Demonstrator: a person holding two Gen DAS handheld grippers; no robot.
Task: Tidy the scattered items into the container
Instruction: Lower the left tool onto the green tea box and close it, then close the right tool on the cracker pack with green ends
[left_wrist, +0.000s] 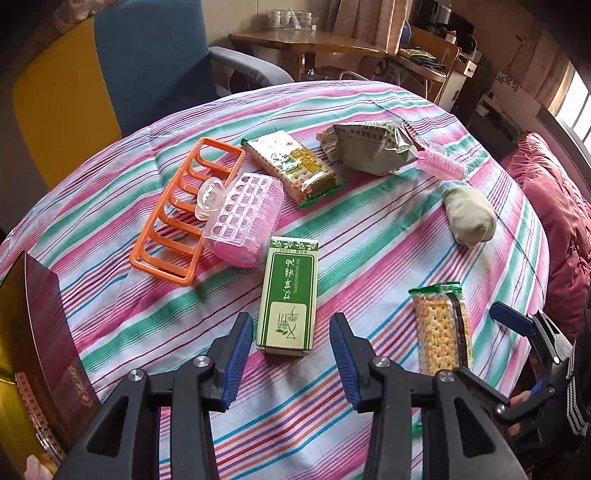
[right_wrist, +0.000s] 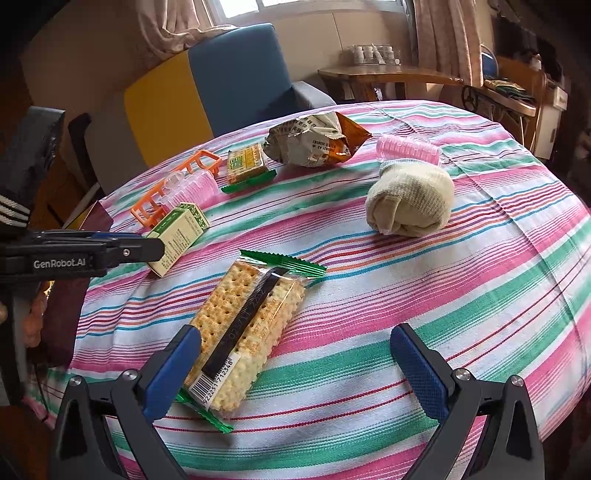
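Observation:
A green oil box (left_wrist: 289, 297) lies on the striped table just ahead of my open, empty left gripper (left_wrist: 291, 339); it also shows in the right wrist view (right_wrist: 177, 236). A cracker pack (right_wrist: 243, 339) lies by the left finger of my open, empty right gripper (right_wrist: 295, 354); the left wrist view shows it too (left_wrist: 441, 328). A dark red container (left_wrist: 44, 332) with a gold inside stands at the table's left edge. Further back lie a rolled sock (right_wrist: 410, 203), a pink roller (right_wrist: 408, 147), a crumpled snack bag (right_wrist: 314, 140), a second cracker pack (left_wrist: 295, 166), an orange rack (left_wrist: 184, 210) and a pink case (left_wrist: 243, 218).
The striped cloth (right_wrist: 443, 295) covers a round table. A blue and yellow armchair (right_wrist: 221, 85) stands behind it. A wooden side table (right_wrist: 388, 77) with cups is at the back. A red quilt (left_wrist: 554, 206) lies to the right.

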